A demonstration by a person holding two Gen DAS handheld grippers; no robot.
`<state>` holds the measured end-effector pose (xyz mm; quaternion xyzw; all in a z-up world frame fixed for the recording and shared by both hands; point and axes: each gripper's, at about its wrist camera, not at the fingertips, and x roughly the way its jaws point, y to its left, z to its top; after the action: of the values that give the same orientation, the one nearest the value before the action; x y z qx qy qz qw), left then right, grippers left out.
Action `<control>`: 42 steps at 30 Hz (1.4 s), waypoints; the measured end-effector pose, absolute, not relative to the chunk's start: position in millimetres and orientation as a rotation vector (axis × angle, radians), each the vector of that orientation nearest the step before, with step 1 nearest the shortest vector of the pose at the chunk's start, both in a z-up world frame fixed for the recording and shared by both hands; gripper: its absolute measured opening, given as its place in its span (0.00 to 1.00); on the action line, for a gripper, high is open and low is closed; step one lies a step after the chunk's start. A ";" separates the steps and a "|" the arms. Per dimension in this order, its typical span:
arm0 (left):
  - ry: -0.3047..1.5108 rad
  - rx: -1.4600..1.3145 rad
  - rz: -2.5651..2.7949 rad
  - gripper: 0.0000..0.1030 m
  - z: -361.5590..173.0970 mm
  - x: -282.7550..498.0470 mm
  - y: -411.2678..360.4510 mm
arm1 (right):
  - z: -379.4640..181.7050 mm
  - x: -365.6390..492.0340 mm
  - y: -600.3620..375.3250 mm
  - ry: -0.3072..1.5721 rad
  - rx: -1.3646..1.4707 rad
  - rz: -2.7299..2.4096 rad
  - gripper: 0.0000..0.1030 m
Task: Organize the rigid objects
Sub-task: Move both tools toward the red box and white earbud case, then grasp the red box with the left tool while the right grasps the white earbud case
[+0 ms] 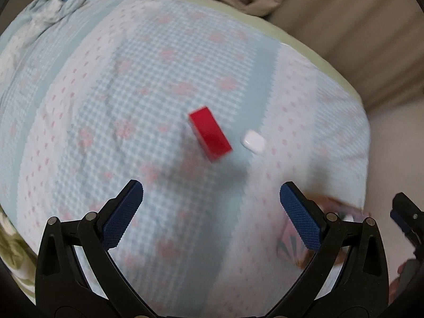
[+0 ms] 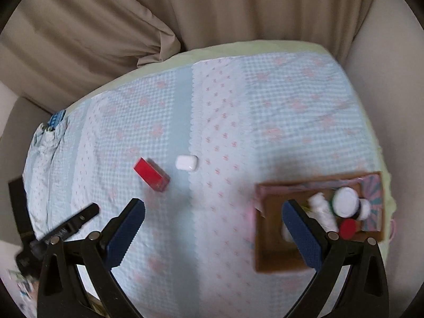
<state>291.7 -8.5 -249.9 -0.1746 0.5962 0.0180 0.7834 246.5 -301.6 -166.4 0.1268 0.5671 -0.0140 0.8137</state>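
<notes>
A red rectangular box (image 1: 210, 134) lies on the light blue quilt, with a small white case (image 1: 253, 142) just right of it. Both also show in the right wrist view: the red box (image 2: 151, 174) and the white case (image 2: 186, 162). My left gripper (image 1: 211, 206) is open and empty, above the quilt short of the red box. My right gripper (image 2: 213, 221) is open and empty, its right finger over a cardboard box (image 2: 270, 249) holding several white containers (image 2: 344, 202) and a red cap (image 2: 348, 228).
The quilt (image 2: 265, 122) covers a bed with a pale green edge. Beige pillows (image 2: 132, 21) lie beyond it. The cardboard box corner shows at the right in the left wrist view (image 1: 291, 241). The left gripper's finger shows at the left in the right wrist view (image 2: 71, 222).
</notes>
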 end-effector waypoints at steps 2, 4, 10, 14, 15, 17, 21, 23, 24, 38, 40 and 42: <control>1.306 -0.427 0.081 1.00 -272.2 310.7 -3.2 | -183.4 273.5 -294.1 1.244 0.313 -0.039 1.00; 1.322 -0.457 0.119 0.99 -290.2 323.1 -1.8 | -199.3 295.3 -286.8 1.283 0.350 -0.034 1.00; 1.388 -0.474 0.186 0.95 -356.4 359.5 -13.8 | -276.3 358.4 -268.1 1.408 0.440 -0.061 1.00; 1.430 -0.483 0.207 0.90 -396.4 377.7 -20.3 | -328.8 386.5 -261.9 1.491 0.492 -0.080 1.00; 1.434 -0.481 0.213 0.90 -404.1 381.5 -21.0 | -344.4 393.9 -258.7 1.519 0.490 -0.083 0.99; 1.442 -0.473 0.222 0.88 -419.5 389.0 -23.7 | -366.6 402.9 -253.6 1.556 0.480 -0.090 0.94; 1.470 -0.435 0.227 0.78 -440.7 398.9 -31.1 | -404.5 416.6 -243.1 1.616 0.509 -0.114 0.93; 1.474 -0.440 0.220 0.75 -447.1 400.0 -33.6 | -415.6 419.8 -238.1 1.631 0.504 -0.131 0.86; 1.475 -0.439 0.220 0.75 -449.1 400.4 -34.7 | -421.2 420.9 -235.5 1.640 0.502 -0.140 0.80; 1.456 -0.368 0.200 0.44 -460.3 404.6 -54.2 | -444.2 420.7 -205.4 1.654 0.335 -0.211 0.54; 1.450 -0.401 0.184 0.42 -457.4 401.6 -49.7 | -442.7 417.1 -203.4 1.651 0.331 -0.202 0.54; 1.436 -0.421 0.180 0.40 -452.0 397.7 -46.3 | -441.2 412.6 -204.8 1.654 0.350 -0.202 0.53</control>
<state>397.7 -46.3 -452.0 -0.1910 0.6518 0.0816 0.7294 412.6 -204.8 -441.2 0.1545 0.7306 -0.0892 0.6591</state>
